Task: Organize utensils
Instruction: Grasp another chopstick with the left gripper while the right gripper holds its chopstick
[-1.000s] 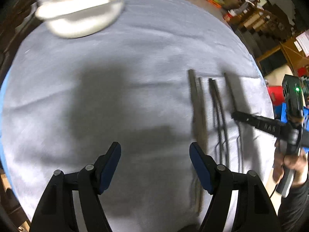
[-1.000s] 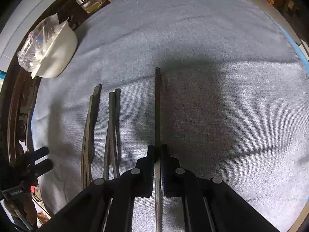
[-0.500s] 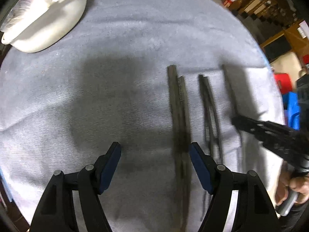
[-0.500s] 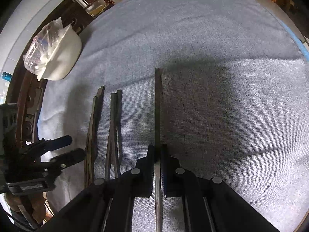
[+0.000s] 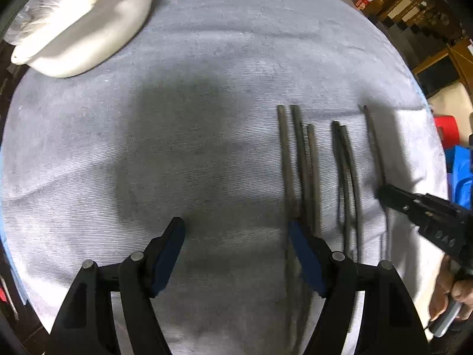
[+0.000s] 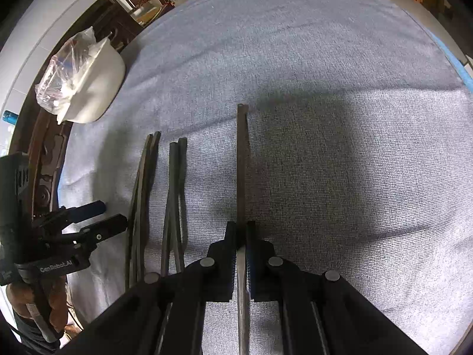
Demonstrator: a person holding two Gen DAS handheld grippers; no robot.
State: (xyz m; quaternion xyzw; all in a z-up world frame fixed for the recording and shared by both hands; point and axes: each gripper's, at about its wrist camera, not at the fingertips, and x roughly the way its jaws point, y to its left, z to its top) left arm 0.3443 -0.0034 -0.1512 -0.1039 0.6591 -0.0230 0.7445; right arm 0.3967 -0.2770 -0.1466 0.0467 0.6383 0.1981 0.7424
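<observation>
Several dark chopsticks lie in rows on a grey cloth (image 5: 207, 118). My right gripper (image 6: 243, 229) is shut on a single chopstick (image 6: 241, 162) that points away from me and rests on the cloth. To its left lie a pair (image 6: 175, 183) and a further bundle (image 6: 142, 195). In the left wrist view my left gripper (image 5: 236, 230) is open and empty, low over the cloth, its right finger by the bundle (image 5: 298, 162). The pair (image 5: 344, 171), the held chopstick (image 5: 374, 139) and the right gripper (image 5: 381, 195) lie to the right.
A white bowl (image 5: 88, 29) with a clear plastic bag (image 6: 62, 77) in it stands at the far left of the cloth. The table's dark wooden rim (image 6: 44, 153) runs along the left. Furniture and boxes (image 5: 414, 14) stand beyond the far edge.
My left gripper has swung right and closer to the chopstick rows, still open. The right gripper has kept its hold on the single chopstick, barely moving.
</observation>
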